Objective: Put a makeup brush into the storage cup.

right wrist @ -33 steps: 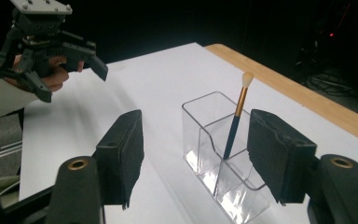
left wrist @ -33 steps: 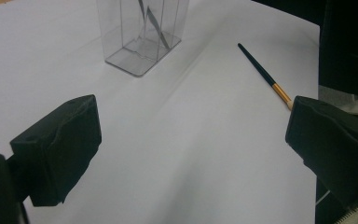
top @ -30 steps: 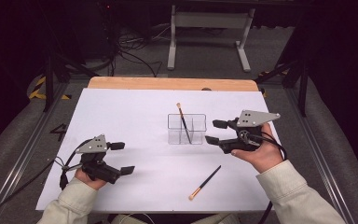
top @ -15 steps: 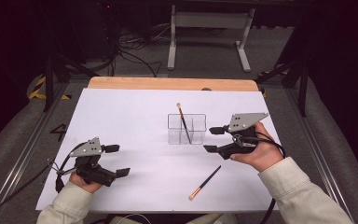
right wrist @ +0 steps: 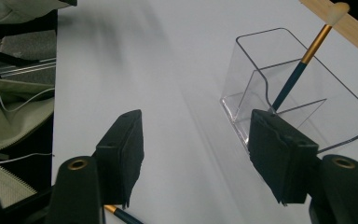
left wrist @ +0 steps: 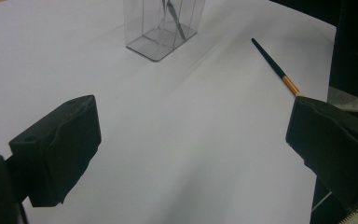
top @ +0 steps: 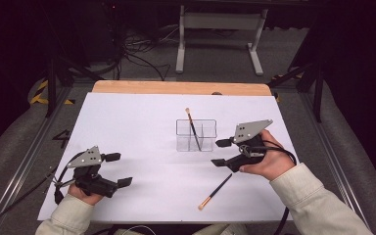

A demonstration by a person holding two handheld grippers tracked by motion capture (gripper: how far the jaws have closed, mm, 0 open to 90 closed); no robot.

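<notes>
Brushes first: one brush (top: 193,128) stands tilted in the clear holder (top: 196,135) near the middle of the bench (top: 127,117), its pale tip leaning toward 11 o'clock above the rim. The second brush (top: 215,191) lies flat on the white sheet, at about 5 o'clock from the holder, its light end pointing toward your near edge and its dark handle pointing up toward your right tool (top: 220,152).

Your right tool sits just beside the holder at its 3 o'clock, jaws released and wide apart with nothing between them. In the right gripper view the holder's near corner (right wrist: 242,116) lies close to one jaw, so there is little room on that side, and the loose brush's end (right wrist: 121,215) shows low beneath the other jaw.

Your left tool (top: 117,169) rests at about 8 o'clock from the holder, well apart from it, jaws also released and empty. In the left gripper view bare white sheet lies between it and the holder (left wrist: 163,28), and the loose brush (left wrist: 275,67) lies at about 2 o'clock.

The bench's wooden far edge (top: 181,88) runs at 12 o'clock, well beyond the holder.
</notes>
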